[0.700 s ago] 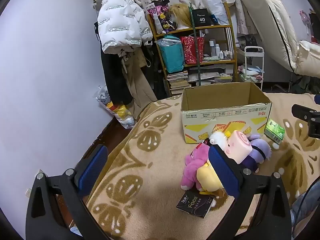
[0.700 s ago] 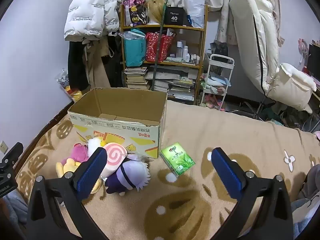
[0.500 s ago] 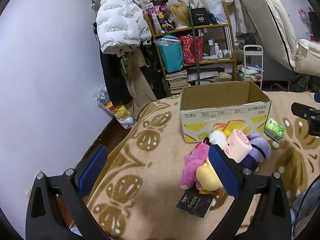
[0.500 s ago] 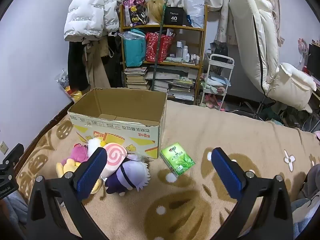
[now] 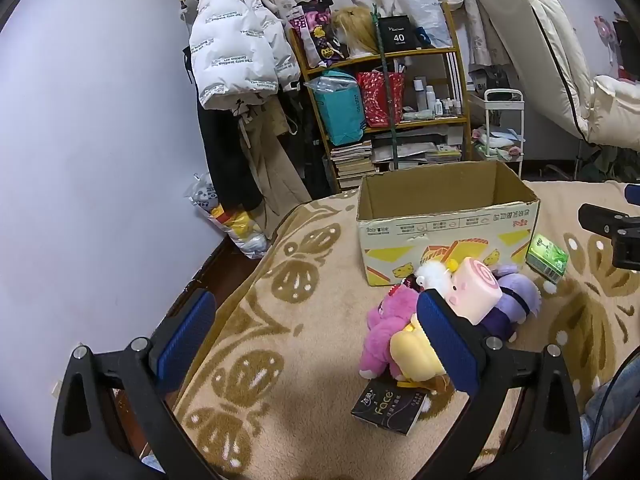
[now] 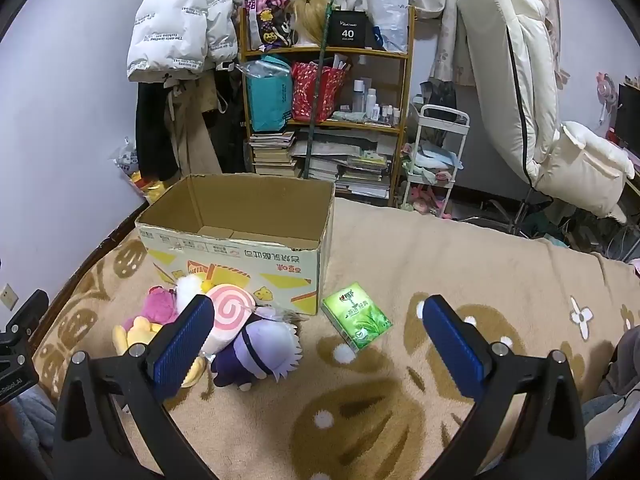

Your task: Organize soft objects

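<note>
A pile of plush toys lies on the beige blanket in front of an open cardboard box [image 5: 448, 204] [image 6: 240, 224]: a pink swirl roll [image 5: 476, 292] [image 6: 230, 312], a purple plush [image 5: 516, 300] [image 6: 260, 352], a magenta plush [image 5: 384, 320] [image 6: 158, 304], a yellow plush [image 5: 412, 354] [image 6: 132, 334] and a white one [image 5: 432, 274]. My left gripper [image 5: 316, 332] is open and empty, above the blanket left of the pile. My right gripper [image 6: 316, 344] is open and empty, near the purple plush.
A green tissue pack [image 5: 547, 256] [image 6: 356, 320] lies right of the box. A black "Face" pack [image 5: 386, 406] lies near the pile. Shelves [image 6: 324, 92], hanging coats [image 5: 236, 60], a white cart [image 6: 438, 152] and a chair [image 6: 532, 92] stand beyond the bed.
The left wrist view has shifted very slightly; the box sits a touch further left. Both grippers stay open and nothing on the blanket has moved.
</note>
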`<state>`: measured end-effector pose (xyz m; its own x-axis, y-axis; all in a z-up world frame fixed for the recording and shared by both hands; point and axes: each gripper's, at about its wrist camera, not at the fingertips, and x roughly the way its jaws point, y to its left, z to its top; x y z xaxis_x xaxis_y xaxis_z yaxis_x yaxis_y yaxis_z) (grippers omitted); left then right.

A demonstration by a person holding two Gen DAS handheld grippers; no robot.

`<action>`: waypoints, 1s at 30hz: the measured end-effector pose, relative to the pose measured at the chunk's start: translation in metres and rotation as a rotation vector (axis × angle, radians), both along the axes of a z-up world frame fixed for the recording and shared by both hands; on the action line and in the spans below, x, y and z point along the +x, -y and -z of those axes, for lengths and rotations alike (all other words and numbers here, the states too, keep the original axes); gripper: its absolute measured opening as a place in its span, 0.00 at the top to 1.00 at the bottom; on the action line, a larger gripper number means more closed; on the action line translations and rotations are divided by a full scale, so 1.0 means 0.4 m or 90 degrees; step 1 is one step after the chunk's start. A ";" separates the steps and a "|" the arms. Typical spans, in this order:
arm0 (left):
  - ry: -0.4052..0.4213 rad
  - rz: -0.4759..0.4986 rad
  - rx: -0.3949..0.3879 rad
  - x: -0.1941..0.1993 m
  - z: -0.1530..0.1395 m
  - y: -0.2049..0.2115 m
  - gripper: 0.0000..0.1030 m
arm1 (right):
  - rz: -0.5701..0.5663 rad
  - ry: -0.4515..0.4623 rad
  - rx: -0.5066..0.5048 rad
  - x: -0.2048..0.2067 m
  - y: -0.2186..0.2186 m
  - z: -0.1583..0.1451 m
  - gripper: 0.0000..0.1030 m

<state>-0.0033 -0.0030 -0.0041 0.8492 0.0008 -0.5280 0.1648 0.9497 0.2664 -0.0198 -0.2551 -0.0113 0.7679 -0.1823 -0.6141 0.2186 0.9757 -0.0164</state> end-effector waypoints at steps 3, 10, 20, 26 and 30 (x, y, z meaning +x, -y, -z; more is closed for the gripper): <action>0.000 -0.001 0.000 -0.001 0.002 0.002 0.03 | 0.000 -0.001 0.000 0.000 0.001 -0.004 0.00; -0.002 0.001 -0.001 0.002 -0.005 0.002 0.03 | 0.003 -0.002 0.002 0.000 0.004 0.011 0.00; -0.001 0.001 0.001 0.002 -0.007 -0.001 0.03 | 0.004 -0.003 -0.001 0.002 0.004 0.011 0.00; -0.001 0.002 0.001 0.002 -0.007 0.000 0.03 | 0.005 -0.004 -0.001 0.002 0.004 0.011 0.00; -0.001 0.002 0.002 0.002 -0.007 0.001 0.03 | 0.005 -0.005 -0.001 0.003 0.004 0.011 0.00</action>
